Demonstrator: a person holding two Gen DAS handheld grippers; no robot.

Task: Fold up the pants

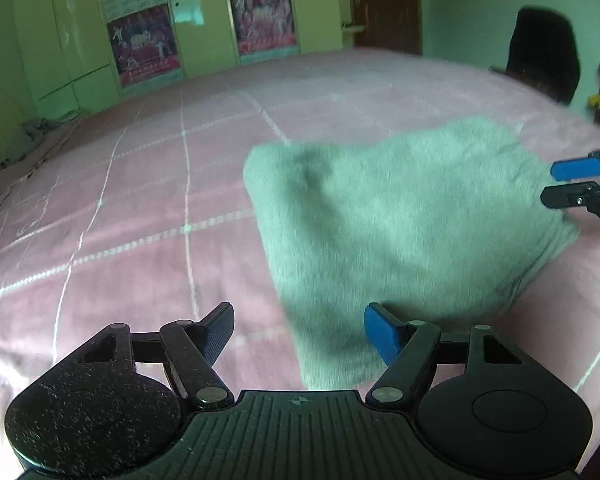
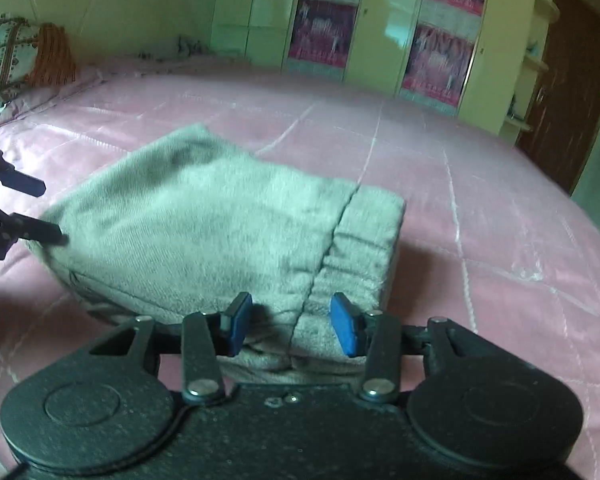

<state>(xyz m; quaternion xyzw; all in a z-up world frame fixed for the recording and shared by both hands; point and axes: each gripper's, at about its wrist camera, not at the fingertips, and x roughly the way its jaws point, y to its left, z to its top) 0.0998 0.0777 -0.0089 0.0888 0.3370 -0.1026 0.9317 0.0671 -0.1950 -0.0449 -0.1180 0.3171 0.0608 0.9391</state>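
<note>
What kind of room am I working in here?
Most likely a bedroom: the folded grey pants lie on a wide bed with a pink quilted bedspread, pillows sit at its head, and a green wardrobe lines the far wall.

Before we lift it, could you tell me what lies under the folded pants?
The pants rest on the pink bedspread, visible all around them. Whatever sits directly beneath is covered.

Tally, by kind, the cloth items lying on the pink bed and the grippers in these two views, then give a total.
Folded grey fleece pants: 1
Patterned pillows at the bed's far corner: 2 (teal and orange, as far as the blur shows)
Black two-finger grippers: 2, left gripper and right gripper, both open
Total: 5
</note>
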